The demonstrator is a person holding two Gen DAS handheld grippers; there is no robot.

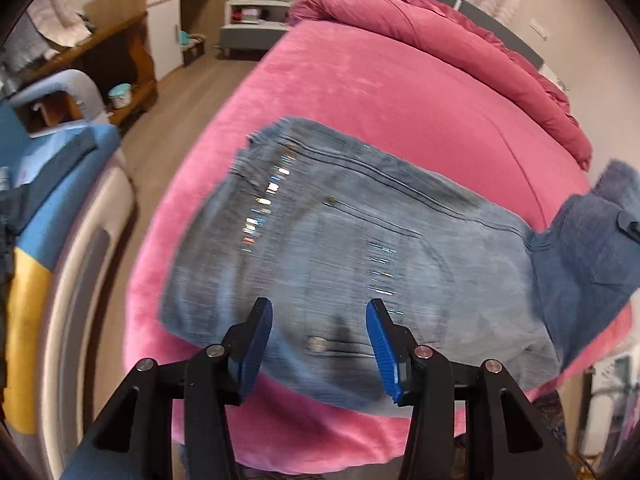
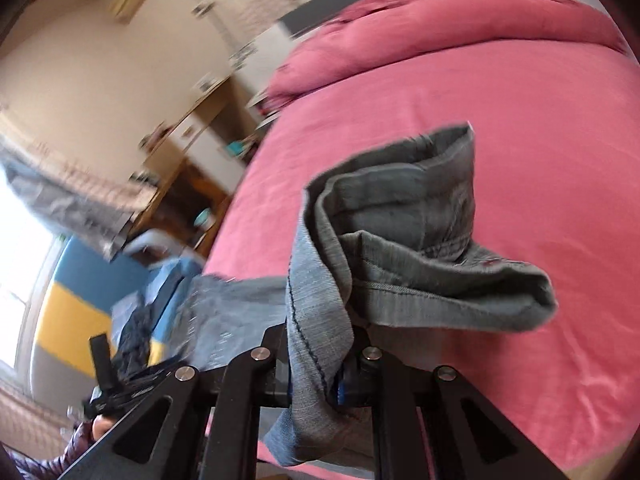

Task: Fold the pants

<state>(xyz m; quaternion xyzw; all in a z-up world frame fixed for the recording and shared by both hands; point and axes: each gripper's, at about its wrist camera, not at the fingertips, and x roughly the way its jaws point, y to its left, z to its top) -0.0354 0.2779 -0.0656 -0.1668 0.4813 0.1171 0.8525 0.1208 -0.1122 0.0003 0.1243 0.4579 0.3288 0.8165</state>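
A: Bed (image 1: 360, 92) fills both views, covered in pink, with a darker red duvet (image 1: 460, 28) bunched along its far end.

B: And the jeans (image 1: 320, 240)?

A: Spread flat on the bed's near part, waist end close to the edge, light denim with glinting studs. One leg end rises off the bed at the right edge of the left wrist view.

B: Who has that leg?

A: Right tongs (image 2: 320, 376). They are clenched on a fold of denim; the hem end flops forward beyond them, clear of the bed.

B: Left tongs (image 1: 320, 344)?

A: Released. Blue pads (image 1: 256, 344) stand apart above the waist area, nothing pinched between them. Whether they touch the cloth cannot be told.

B: Anything else?

A: Both views are blurred. A wooden desk (image 1: 120, 40) stands against the far wall.
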